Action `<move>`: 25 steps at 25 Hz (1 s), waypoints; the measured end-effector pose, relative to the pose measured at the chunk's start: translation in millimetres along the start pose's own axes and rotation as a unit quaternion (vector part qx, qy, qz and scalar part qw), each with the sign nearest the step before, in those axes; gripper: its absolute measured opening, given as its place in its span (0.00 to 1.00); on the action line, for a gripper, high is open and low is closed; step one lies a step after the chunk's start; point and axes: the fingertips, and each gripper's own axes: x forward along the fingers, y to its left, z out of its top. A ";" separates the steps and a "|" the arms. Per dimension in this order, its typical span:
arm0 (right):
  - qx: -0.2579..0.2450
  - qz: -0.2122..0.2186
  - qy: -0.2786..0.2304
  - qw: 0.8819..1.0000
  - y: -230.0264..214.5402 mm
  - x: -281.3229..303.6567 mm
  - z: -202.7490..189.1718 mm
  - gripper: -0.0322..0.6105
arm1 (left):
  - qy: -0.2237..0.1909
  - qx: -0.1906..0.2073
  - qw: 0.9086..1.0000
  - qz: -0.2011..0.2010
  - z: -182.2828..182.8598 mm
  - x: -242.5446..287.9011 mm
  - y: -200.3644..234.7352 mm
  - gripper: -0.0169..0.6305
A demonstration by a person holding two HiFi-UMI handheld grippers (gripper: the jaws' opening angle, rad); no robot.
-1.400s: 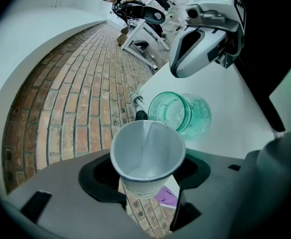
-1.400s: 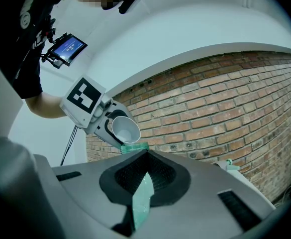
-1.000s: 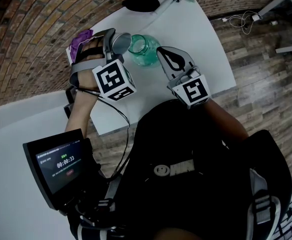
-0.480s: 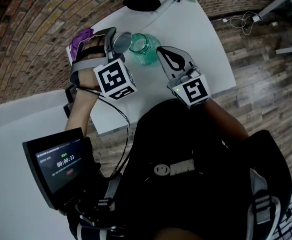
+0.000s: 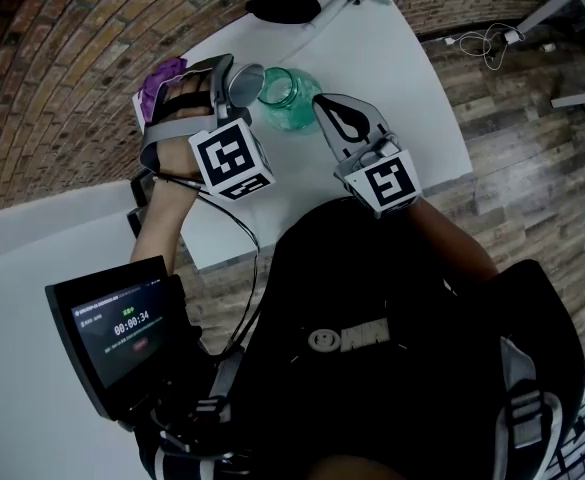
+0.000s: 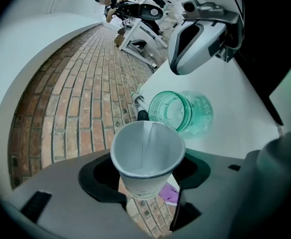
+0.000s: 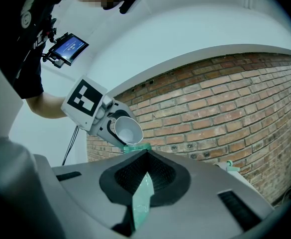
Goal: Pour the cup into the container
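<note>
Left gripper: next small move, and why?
Probably roll the left gripper back to right the white paper cup: it sits tipped by the green glass jar's rim, and its inside looks empty in both gripper views.

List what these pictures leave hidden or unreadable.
Jar body, right gripper view: behind the right tongs; only rim and a sliver show.
Purple thing, head view: mostly behind the left tongs.
Screen text, head view: too small.
Cup contents, left gripper view: liquid or empty, unclear.
</note>
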 end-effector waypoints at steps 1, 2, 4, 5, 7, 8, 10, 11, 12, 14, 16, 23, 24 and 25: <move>0.002 -0.001 0.002 1.000 -0.2 -0.1 -0.5 0.05 | 0.002 0.002 1.000 0.002 -0.4 -0.1 0.6 0.48; 0.002 -0.001 0.003 1.000 -0.2 -0.2 -0.9 0.05 | 0.003 0.004 1.000 0.004 -0.9 -0.2 1.2 0.48; -0.002 0.001 0.000 1.000 -0.1 0.2 -0.2 0.05 | 0.005 0.007 1.000 0.008 -1.3 0.1 2.3 0.48; -0.003 0.002 -0.002 1.000 -0.1 0.3 0.3 0.05 | 0.005 0.009 1.000 0.009 -1.1 0.3 2.7 0.48; 0.001 0.001 0.000 1.000 -0.3 -0.1 -0.7 0.05 | 0.006 0.009 1.000 0.010 -0.9 0.5 3.1 0.48; 0.001 0.000 0.002 1.000 -0.4 -0.2 -0.9 0.05 | 0.006 0.009 1.000 0.010 -0.7 0.5 3.1 0.48; -0.002 0.001 0.001 1.000 -0.6 0.0 0.7 0.05 | 0.005 0.009 1.000 0.010 -0.1 0.4 3.3 0.48; -0.004 0.002 -0.001 1.000 -0.5 0.2 1.5 0.05 | 0.006 0.010 1.000 0.010 0.1 0.4 3.4 0.48; -0.005 0.003 -0.001 1.000 -0.4 0.4 1.9 0.05 | 0.006 0.010 1.000 0.011 0.0 0.4 3.5 0.48; -0.003 0.004 -0.001 1.000 -0.2 0.5 1.2 0.05 | 0.007 0.012 1.000 0.012 -0.3 0.4 3.6 0.48; 0.000 0.003 -0.001 1.000 -0.2 0.2 -0.4 0.05 | 0.007 0.012 1.000 0.013 -0.3 0.5 3.5 0.48; -0.002 0.005 -0.006 1.000 -0.9 0.6 2.0 0.05 | 0.009 0.022 0.999 0.022 1.2 0.6 5.0 0.48; 0.000 0.004 -0.006 1.000 -0.9 0.6 2.2 0.05 | 0.009 0.023 0.999 0.023 1.3 0.4 5.2 0.48; 0.004 0.003 -0.007 1.000 -0.8 0.6 2.0 0.05 | 0.010 0.025 0.999 0.024 1.3 0.3 5.3 0.48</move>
